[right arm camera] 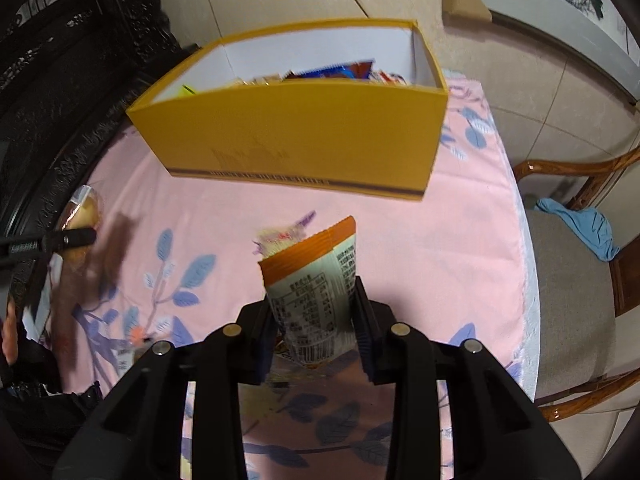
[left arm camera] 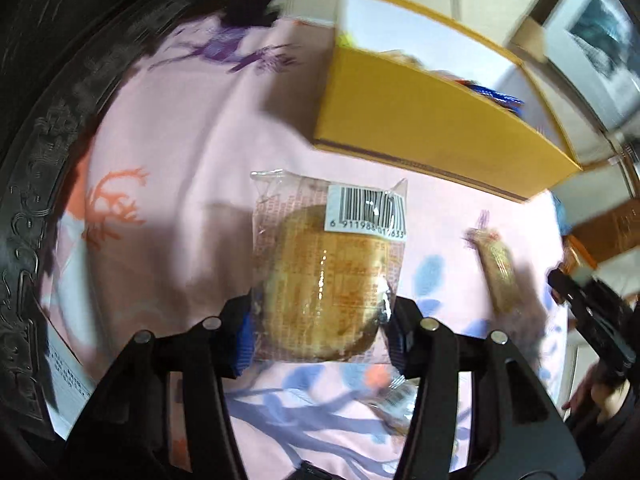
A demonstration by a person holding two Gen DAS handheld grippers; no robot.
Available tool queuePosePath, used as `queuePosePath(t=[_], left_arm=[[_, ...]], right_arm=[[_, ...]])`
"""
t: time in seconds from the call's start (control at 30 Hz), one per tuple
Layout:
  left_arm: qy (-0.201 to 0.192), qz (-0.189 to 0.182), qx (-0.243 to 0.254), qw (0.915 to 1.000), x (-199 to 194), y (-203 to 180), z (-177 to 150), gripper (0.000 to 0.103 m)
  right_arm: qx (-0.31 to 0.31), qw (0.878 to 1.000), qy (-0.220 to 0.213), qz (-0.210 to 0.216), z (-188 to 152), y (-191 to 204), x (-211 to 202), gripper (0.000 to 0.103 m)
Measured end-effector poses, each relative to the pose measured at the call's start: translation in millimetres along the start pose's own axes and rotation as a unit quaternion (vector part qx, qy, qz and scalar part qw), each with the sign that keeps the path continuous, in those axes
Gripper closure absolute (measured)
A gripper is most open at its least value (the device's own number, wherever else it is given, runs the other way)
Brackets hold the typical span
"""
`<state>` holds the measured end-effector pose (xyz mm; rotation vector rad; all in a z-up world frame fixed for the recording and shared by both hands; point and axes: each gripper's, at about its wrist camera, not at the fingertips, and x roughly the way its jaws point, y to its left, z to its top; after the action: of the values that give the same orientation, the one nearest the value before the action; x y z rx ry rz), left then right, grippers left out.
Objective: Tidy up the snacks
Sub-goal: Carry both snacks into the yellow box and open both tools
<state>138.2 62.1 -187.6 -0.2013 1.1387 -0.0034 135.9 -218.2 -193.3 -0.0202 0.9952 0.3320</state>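
left gripper [left arm camera: 320, 312] clamps a wrapped round pastry [left arm camera: 326, 280] above the bench [left arm camera: 180, 160]; yellow box [left arm camera: 420, 128] lies at 1 o'clock. right gripper [right arm camera: 314, 316] clamps an upright snack packet [right arm camera: 316, 292], box [right arm camera: 304, 136] squarely at 12 o'clock, the straighter approach.

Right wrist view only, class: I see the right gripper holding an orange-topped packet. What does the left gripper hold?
Observer: The left gripper clamps a clear-wrapped round cake.
Operator: Any label on it?
Observer: A barcode sticker on its upper corner.
Operator: Anything else still on the cloth?
Observer: A small wrapped snack lies right of the cake, short of the yellow box.
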Motion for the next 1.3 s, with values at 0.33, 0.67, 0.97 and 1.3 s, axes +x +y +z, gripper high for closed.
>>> queuePosePath(t=[0.33, 0.67, 0.97, 1.3], left_arm=[[-0.035, -0.009, 0.054, 0.9979, -25.6, -57.1, 46.4, 0.050], [-0.076, -0.005, 0.071, 0.9946, -25.8, -110.7, 140.9, 0.050], [-0.069, -0.005, 0.073, 0.9949, -14.2, -122.7, 159.5, 0.049], [-0.071, -0.002, 0.063, 0.9955, -9.9, -117.9, 172.1, 0.047]], right_arm=[[-0.012, 0.999, -0.042, 0.015, 44.7, 17.5, -21.4, 0.068], [-0.026, 0.994, -0.108, 0.020, 151.2, 30.0, -40.3, 0.068], [-0.006, 0.994, -0.111, 0.018, 175.9, 15.1, -34.7, 0.068], [0.000, 0.994, -0.113, 0.012, 185.5, 10.4, -26.9, 0.068]])
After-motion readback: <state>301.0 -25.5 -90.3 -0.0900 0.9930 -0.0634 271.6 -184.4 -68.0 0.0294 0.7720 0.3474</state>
